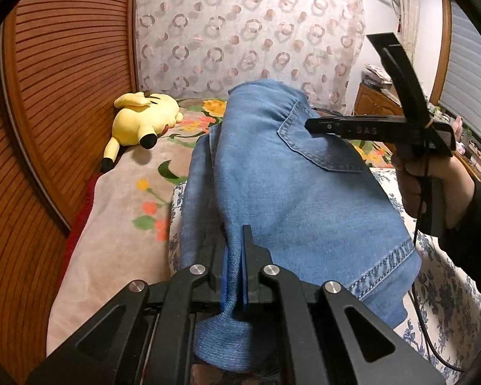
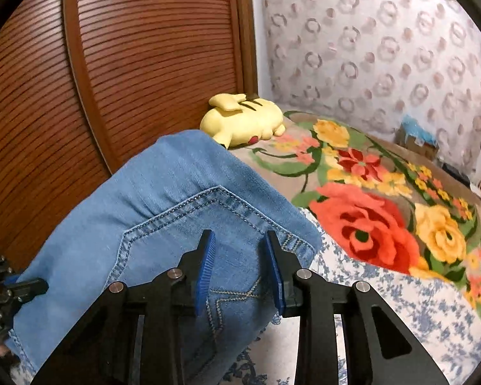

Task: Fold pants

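Pants [image 1: 291, 192]: lying in a folded denim bundle on the bed, back pocket facing up, long axis running away from the left gripper toward the far wall.
Left gripper [image 1: 242, 276]: clamping a bunched fold of denim between closed fingers at the near end of the bundle.
Right gripper [image 2: 240, 269]: hovering with fingers apart, directly over the pocket stitching; possibly grazing the cloth, though contact being hard to judge from this angle.
Key relation: pants stretching forward and slightly right from the left gripper; right gripper sitting over the far, pocket end, coming in from the right side, so being the nearer one for pressing or pinching that end.
Step in hand: probably holding one end taut while readying the other for the next fold or a smoothing pass.
Bed [image 2: 400, 304]: carrying a blue-and-white floral sheet under the pants and a bright flower blanket [image 2: 368, 218] just beyond.
Plush toy [image 1: 144, 118]: lying yellow against the slatted wooden door [image 1: 64, 80], well apart from the pants.
Room: patterned curtain [image 1: 250, 32] hanging behind the bed.
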{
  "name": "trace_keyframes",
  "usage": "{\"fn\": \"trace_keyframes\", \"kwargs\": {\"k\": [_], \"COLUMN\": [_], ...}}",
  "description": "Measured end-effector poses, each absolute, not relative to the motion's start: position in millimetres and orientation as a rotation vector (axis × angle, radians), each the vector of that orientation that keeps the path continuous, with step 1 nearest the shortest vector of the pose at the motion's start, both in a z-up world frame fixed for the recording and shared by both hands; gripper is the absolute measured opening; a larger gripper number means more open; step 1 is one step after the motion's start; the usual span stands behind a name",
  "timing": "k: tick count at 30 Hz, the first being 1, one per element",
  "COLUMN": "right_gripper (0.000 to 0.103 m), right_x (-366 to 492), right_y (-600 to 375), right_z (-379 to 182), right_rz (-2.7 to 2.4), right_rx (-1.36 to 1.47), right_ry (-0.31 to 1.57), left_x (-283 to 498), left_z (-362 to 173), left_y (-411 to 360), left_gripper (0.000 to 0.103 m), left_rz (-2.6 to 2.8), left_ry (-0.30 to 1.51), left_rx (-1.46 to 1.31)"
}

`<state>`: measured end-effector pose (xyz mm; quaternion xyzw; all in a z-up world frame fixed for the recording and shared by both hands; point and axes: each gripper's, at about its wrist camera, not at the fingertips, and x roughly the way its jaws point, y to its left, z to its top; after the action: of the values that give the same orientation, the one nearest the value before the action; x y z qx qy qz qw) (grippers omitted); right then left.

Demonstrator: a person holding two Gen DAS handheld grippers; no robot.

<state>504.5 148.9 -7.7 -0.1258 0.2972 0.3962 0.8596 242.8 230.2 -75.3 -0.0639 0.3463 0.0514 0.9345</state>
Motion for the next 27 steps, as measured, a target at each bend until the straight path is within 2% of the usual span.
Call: {"fn": "trace_keyframes", "kwargs": {"k": [19, 21, 23, 26, 27], "right_gripper": [0.032, 0.032, 0.032, 0.032, 0.032], "right_x": [383, 368, 354, 336, 331], "right_y": [54, 40, 27, 8, 2], "right_z": [-9, -7, -3, 0, 2], "right_rz": [0.866, 0.858, 0.847, 0.825, 0.819], "right_rx": [-0.202, -0.193, -0.185, -0.174, -0.171], "right_ry": [0.537, 0.531, 0.523, 0.513, 0.511], "left_x": [209, 203, 196, 187, 183], "left_z": [-28, -22, -15, -6, -3], "left_y": [204, 198, 189, 177, 174], "left_gripper": [0.008, 0.023, 0.030, 0.047, 0.049], "left_rz": [0.168, 0.161, 0.149, 0.118, 0.105], "left_ry": [0.614, 0.600, 0.581, 0.560, 0.552], "left_rx": [-0.083, -0.074, -0.061, -0.053, -0.054]}}
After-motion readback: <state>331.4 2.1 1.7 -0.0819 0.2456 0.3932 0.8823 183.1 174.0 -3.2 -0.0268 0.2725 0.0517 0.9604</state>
